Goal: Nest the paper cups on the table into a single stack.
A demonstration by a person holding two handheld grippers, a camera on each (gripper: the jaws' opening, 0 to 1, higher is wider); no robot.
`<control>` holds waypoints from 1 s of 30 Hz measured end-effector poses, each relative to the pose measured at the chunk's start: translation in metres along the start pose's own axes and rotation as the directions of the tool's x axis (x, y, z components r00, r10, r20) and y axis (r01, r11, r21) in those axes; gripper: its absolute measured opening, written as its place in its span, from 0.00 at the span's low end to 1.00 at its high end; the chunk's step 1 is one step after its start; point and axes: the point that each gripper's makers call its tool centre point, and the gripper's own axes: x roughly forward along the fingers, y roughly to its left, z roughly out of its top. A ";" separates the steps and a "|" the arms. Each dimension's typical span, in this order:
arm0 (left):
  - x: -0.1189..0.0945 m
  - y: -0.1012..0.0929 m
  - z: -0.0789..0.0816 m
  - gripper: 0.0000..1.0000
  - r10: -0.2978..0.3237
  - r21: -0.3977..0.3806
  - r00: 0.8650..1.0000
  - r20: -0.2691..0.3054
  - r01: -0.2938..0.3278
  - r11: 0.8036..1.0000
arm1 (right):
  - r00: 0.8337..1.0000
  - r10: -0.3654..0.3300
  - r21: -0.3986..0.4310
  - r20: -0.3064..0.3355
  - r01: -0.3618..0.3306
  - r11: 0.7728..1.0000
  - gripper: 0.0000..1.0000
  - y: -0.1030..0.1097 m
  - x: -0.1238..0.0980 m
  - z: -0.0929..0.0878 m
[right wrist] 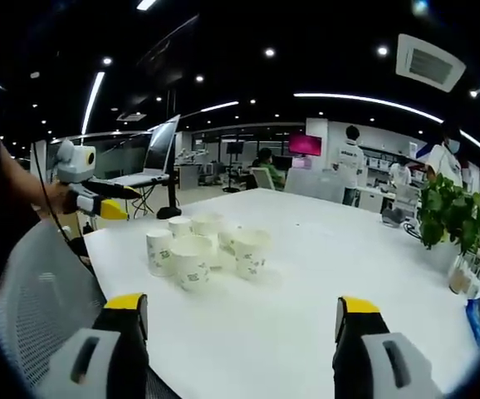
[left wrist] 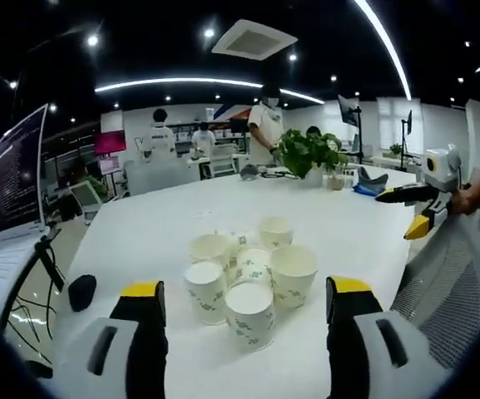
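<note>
Your left claw (left wrist: 246,303) and right claw (right wrist: 242,318) are both wide apart, grasping nothing. The paper cups (left wrist: 248,274) sit bunched together, unstacked, on the white desk (right wrist: 306,274).

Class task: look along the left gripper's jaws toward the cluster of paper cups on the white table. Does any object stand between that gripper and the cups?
Nothing visible does. In the left gripper view, the left gripper has its jaws apart with the paper cups directly ahead on bare white table. The black object lies off to the side; the potted plant stands beyond the cups.
</note>
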 end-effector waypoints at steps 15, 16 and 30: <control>0.021 0.014 0.012 0.72 -0.011 0.033 1.000 0.004 0.011 0.999 | 1.000 -0.020 0.010 0.005 0.020 1.000 0.94 -0.004 -0.001 0.000; 0.023 0.015 0.012 0.72 -0.011 0.036 1.000 0.003 0.011 0.999 | 1.000 -0.021 0.009 0.006 0.021 1.000 0.94 -0.005 -0.001 0.001; 0.037 0.026 0.021 0.71 -0.018 0.063 1.000 0.012 0.017 0.998 | 1.000 -0.024 0.010 0.004 0.024 1.000 0.94 -0.006 -0.001 0.000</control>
